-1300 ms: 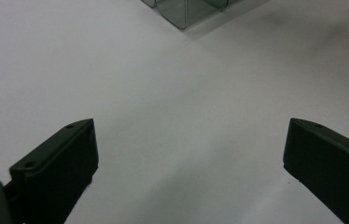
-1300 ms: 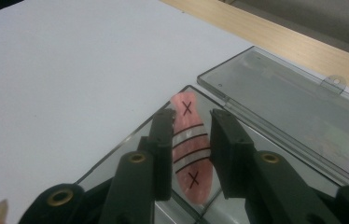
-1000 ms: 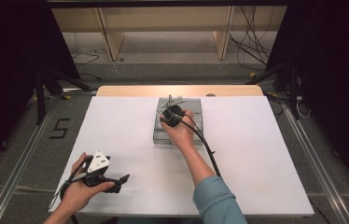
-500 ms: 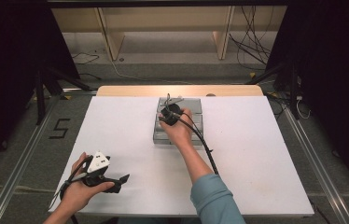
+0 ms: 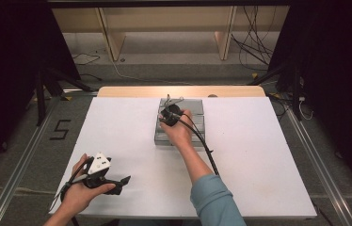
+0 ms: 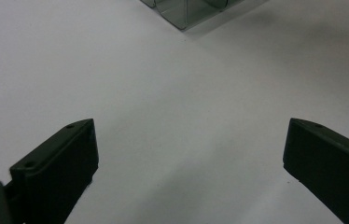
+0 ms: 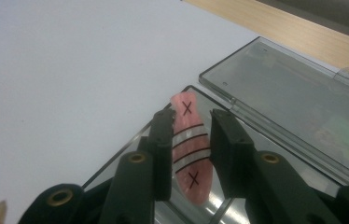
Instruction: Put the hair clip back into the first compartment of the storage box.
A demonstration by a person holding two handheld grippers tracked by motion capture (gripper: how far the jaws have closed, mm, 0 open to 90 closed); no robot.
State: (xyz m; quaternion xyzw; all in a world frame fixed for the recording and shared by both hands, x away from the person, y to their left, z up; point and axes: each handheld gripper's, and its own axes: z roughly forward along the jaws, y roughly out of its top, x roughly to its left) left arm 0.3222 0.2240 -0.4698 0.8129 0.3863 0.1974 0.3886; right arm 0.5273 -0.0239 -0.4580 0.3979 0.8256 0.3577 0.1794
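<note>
Two grippers, one at work over a clear plastic case.

At the middle of the right gripper view, the right gripper (image 7: 190,123) is clenched on a pink marked strip (image 7: 187,149), held over the open clear case (image 7: 298,93) on the white table (image 7: 70,70). Low in the left gripper view, the left gripper (image 6: 189,144) stands released above bare table.

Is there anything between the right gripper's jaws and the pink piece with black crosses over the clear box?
Nothing visible stands in the way. In the right gripper view the right gripper already has the pink piece between its two jaws, closed on its sides, over the clear box, whose lid lies open.
</note>
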